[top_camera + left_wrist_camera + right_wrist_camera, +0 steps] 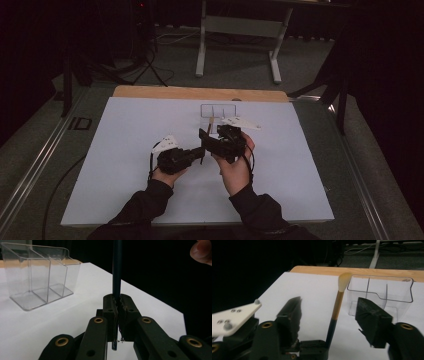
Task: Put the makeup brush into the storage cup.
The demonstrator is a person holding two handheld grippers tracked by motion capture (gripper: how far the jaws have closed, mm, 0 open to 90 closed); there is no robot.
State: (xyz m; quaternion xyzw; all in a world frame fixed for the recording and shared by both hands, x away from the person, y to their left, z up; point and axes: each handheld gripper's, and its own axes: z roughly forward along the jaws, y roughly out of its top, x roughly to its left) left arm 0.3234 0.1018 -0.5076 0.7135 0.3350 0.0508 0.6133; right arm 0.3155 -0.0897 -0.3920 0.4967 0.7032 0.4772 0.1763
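A makeup brush [337, 305] with a dark lower handle, an orange upper handle and pale bristles stands nearly upright. My left gripper [117, 298] is shut on its dark handle [117, 270] near the bottom end. In the high view the left gripper [201, 150] points right, toward my right gripper [214, 137]. The right gripper [329, 302] has its jaws standing apart on either side of the brush, and neither pad touches it. A clear plastic organiser [384, 290] with compartments stands just beyond the brush, empty as far as I can see.
The organiser [218, 111] sits at the far middle of a white sheet [125, 150] that covers a wooden tabletop [200, 93]. Dark floor, cables and a desk frame [240, 30] lie beyond the table. A fingertip [202, 251] shows at the upper right of the left gripper view.
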